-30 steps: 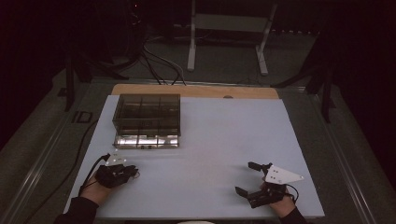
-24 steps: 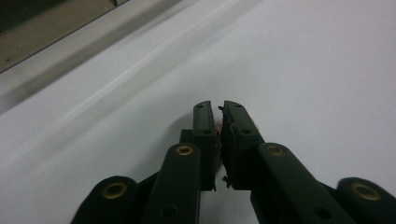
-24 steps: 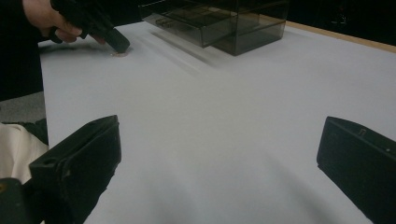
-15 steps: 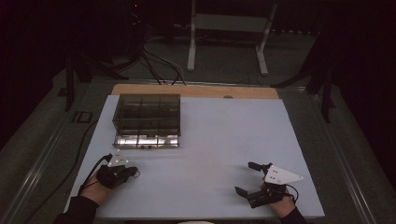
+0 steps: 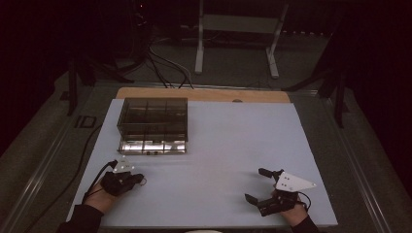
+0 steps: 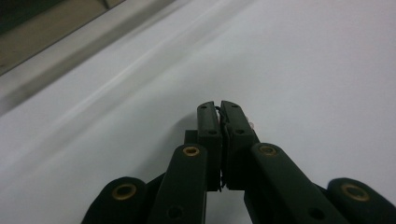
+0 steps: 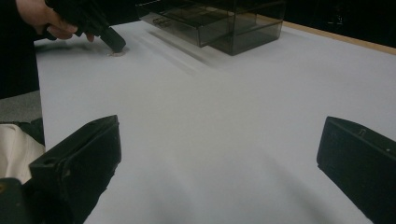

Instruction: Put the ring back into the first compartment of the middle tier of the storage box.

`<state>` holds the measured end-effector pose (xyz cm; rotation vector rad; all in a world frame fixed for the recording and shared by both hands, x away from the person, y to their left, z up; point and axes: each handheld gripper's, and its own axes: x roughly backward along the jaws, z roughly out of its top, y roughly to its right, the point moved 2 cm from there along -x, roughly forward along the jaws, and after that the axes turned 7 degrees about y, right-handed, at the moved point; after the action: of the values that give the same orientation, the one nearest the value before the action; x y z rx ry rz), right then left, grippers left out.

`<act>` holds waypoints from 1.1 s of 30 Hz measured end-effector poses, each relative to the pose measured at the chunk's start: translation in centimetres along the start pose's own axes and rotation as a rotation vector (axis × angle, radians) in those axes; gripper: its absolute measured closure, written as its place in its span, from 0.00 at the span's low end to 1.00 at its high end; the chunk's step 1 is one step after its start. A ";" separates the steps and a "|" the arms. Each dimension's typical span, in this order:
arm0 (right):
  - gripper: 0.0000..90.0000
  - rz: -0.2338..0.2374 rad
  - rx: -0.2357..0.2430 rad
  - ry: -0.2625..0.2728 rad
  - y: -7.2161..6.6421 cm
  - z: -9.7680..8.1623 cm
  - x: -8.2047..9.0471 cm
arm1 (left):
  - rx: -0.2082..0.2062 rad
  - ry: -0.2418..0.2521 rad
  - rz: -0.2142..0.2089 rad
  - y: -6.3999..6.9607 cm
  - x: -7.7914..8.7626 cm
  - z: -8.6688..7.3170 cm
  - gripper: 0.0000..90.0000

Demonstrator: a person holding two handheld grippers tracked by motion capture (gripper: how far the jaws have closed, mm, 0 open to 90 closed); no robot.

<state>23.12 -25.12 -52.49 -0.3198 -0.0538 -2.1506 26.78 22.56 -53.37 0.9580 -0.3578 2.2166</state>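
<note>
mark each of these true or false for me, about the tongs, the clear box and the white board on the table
1. The left tongs are wide open. False: their jaws are shut together, tips down at the white board.
2. The right tongs are open with nothing between the jaws. True.
3. The clear compartment box sits on the far left part of the board. True.
4. The right tongs are touching the box. False: they rest near the board's near right edge, well apart from it.
5. The box stands between the two tongs. False: it lies beyond the left tongs, farther from the person.
</note>
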 end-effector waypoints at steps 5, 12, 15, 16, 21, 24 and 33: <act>0.00 0.002 -0.001 -0.001 0.0 0.0 0.0 | 0.008 0.018 -0.004 0.1 0.3 0.2 1.00; 0.00 0.003 0.000 0.000 0.0 0.0 0.0 | -0.001 0.020 -0.015 0.2 0.6 0.6 1.00; 0.00 0.005 -0.001 -0.004 -0.1 0.0 0.0 | 0.009 0.033 -0.019 0.1 0.9 0.8 1.00; 0.00 0.006 -0.001 -0.003 -0.1 0.0 -0.1 | 0.007 0.037 -0.017 0.0 1.0 0.8 1.00; 0.00 0.005 -0.003 -0.004 0.0 0.0 -0.1 | 0.006 0.053 -0.022 0.1 1.4 1.1 1.00; 0.00 0.006 -0.002 -0.006 -0.1 0.0 -0.1 | 0.004 0.051 -0.026 0.3 1.5 1.2 1.00; 0.00 0.003 0.002 -0.007 -0.1 0.0 -0.1 | -0.018 0.073 -0.031 0.9 2.1 2.0 1.00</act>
<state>23.09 -25.02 -52.53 -0.3263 -0.0590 -2.1465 26.20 21.96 -50.39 0.8647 -0.3267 2.2097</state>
